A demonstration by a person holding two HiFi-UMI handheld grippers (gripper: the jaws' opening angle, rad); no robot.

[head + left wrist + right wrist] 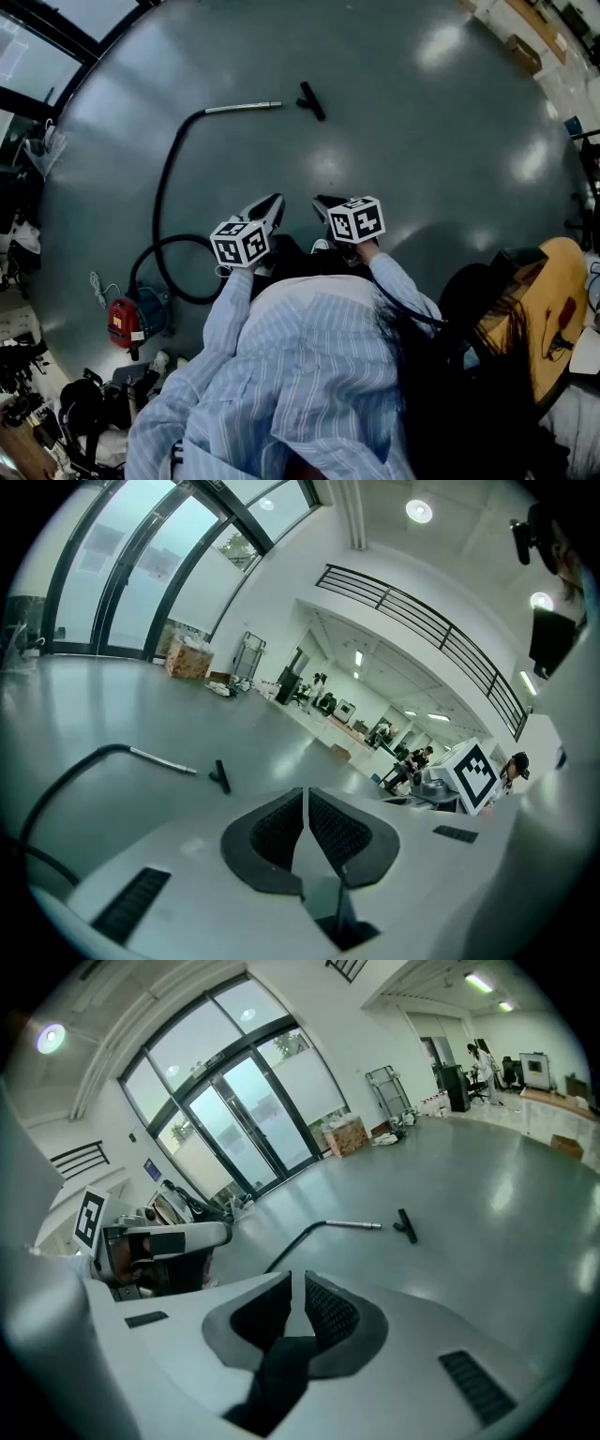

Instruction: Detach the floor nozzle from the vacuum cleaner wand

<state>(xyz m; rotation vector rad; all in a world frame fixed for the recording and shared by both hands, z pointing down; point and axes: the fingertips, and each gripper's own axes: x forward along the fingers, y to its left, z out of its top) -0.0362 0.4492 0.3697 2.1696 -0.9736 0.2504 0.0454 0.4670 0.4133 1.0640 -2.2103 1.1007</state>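
Note:
The silver wand (242,108) lies on the grey floor at the end of a black hose (167,187). The black floor nozzle (310,100) lies just right of the wand's tip, apart from it. Both grippers hover close to the person's body, well short of these parts. My left gripper (275,201) is shut with nothing between its jaws, and so is my right gripper (321,202). The left gripper view shows the left gripper (305,794), the wand (161,758) and the nozzle (221,776) ahead. In the right gripper view, the wand (352,1224) and nozzle (406,1225) lie beyond the right gripper (296,1279).
The hose loops back to a red vacuum body (123,322) at the lower left, beside dark clutter (84,412). A round wooden table (553,309) stands at the right. Cardboard boxes (188,658) sit by the glass doors (246,1119) far across the floor.

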